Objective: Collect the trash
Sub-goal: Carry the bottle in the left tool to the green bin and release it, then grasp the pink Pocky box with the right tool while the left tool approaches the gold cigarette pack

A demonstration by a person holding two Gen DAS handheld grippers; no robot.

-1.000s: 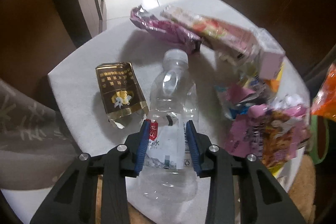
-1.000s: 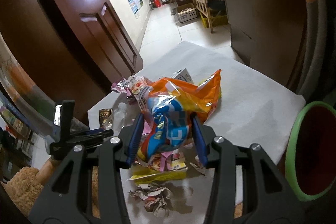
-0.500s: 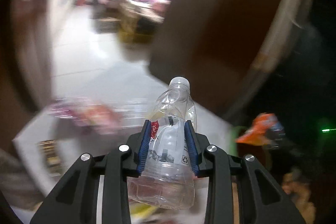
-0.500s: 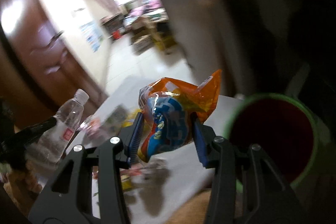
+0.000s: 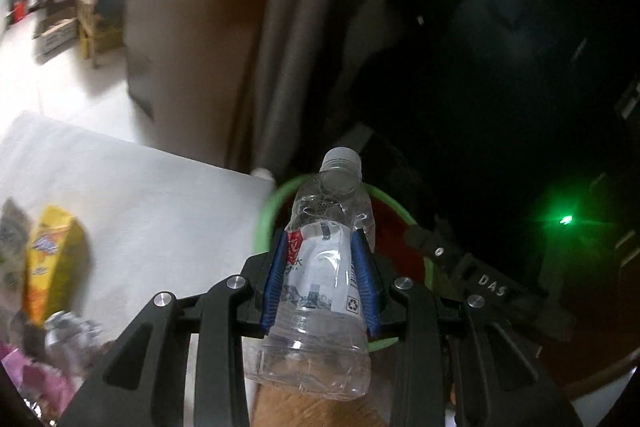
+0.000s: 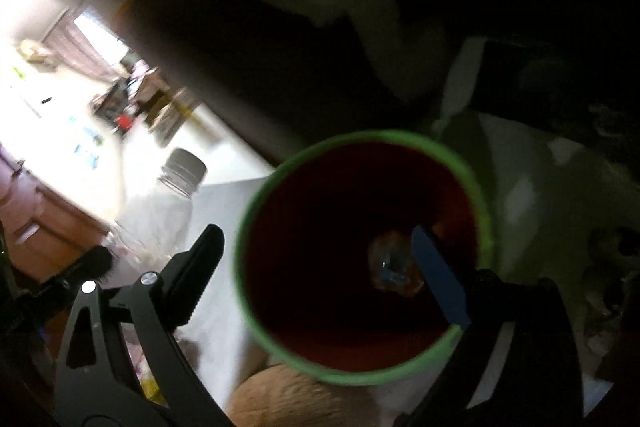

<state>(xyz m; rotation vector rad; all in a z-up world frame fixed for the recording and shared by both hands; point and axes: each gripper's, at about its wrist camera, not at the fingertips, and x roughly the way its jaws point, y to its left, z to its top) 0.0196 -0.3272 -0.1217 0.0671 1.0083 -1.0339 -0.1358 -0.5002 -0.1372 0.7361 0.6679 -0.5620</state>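
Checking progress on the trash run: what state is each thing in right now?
Left gripper: shut on the bottle.
Bottle: capped, empty, held beside the bin.
Right gripper: fingers opening, nothing between them.
Orange wrapper: down inside the bin.
Bin: upright, open-topped.
Yellow carton: on the table.

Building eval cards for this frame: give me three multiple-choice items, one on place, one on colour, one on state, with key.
1. Where is the crumpled snack wrapper?
A. On the table
B. Inside the bin
C. Between the right gripper's pads

2. What colour is the bin's rim?
A. Green
B. Blue
C. White

3. What does the left gripper grip?
A. Nothing
B. A yellow carton
C. A clear plastic bottle

Key: B, it lies deep within the red interior; A, a green ring edges the opening; C, blue pads press the bottle's label.
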